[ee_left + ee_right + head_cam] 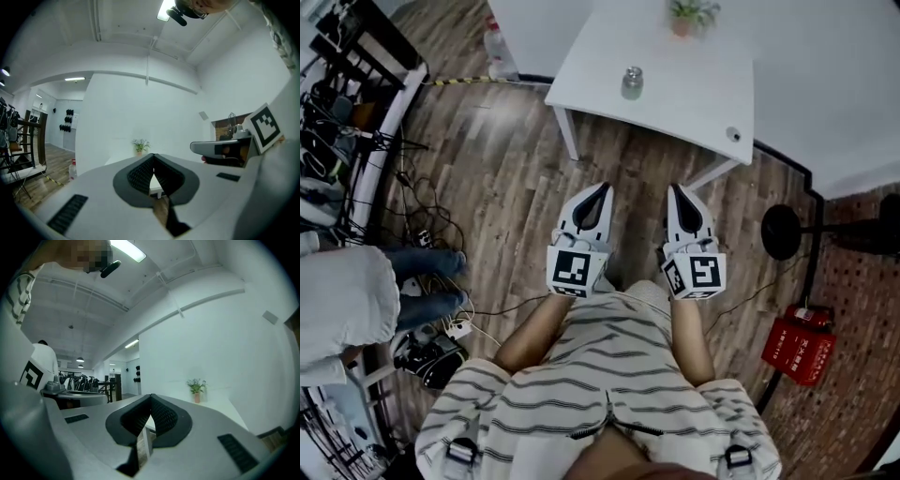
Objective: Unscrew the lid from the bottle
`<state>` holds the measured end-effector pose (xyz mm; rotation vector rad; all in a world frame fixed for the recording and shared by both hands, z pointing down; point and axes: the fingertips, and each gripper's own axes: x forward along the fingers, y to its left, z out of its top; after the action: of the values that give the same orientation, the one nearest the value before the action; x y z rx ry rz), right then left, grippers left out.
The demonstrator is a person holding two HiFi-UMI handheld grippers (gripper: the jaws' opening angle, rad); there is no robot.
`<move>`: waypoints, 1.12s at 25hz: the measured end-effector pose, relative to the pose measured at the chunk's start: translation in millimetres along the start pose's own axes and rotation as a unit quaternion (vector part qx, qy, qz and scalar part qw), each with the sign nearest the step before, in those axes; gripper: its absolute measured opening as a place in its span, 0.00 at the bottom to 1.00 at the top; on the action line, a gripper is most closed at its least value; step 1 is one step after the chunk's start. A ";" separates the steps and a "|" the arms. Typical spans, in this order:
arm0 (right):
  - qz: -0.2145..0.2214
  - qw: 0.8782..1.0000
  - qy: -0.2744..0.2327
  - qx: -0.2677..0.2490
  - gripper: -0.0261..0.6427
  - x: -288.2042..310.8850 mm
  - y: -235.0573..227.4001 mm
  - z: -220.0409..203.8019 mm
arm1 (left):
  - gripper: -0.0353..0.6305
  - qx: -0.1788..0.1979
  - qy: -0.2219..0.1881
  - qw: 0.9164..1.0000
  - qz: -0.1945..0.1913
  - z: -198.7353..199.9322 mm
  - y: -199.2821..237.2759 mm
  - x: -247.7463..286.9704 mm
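A small bottle with a silver lid (632, 82) stands upright near the front edge of the white table (684, 94). My left gripper (602, 190) and right gripper (674, 190) are side by side over the wooden floor, short of the table, both pointing toward it. Both are shut with nothing between the jaws. In the left gripper view my left gripper (153, 157) faces the table edge; in the right gripper view my right gripper (150, 398) does the same. The bottle is hidden behind the jaws in both gripper views.
A potted plant (692, 16) stands at the table's back edge. A black fan base (782, 232) and a red case (798, 343) lie on the floor at right. Racks, cables and a seated person's legs (431, 281) are at left. A plastic bottle (496, 52) stands by the wall.
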<state>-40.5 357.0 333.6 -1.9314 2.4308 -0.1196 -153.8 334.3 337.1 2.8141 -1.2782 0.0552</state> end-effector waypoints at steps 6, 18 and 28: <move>-0.007 1.000 0.010 -0.008 0.05 37.3 -13.0 -1.9 | 0.05 -0.006 0.012 1.000 -0.008 -5.6 19.2 38.1; 0.024 0.999 0.029 -0.004 0.05 155.7 -80.4 -13.1 | 0.05 0.029 0.047 0.998 0.017 -26.9 76.6 165.6; 0.082 0.995 0.059 0.006 0.05 266.7 -142.7 -36.7 | 0.05 0.043 0.087 0.995 0.037 -62.1 115.3 281.5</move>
<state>34.9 66.7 387.3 -1.7589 2.6454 -0.2492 -56.2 50.8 417.6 2.7574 -1.3681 0.3570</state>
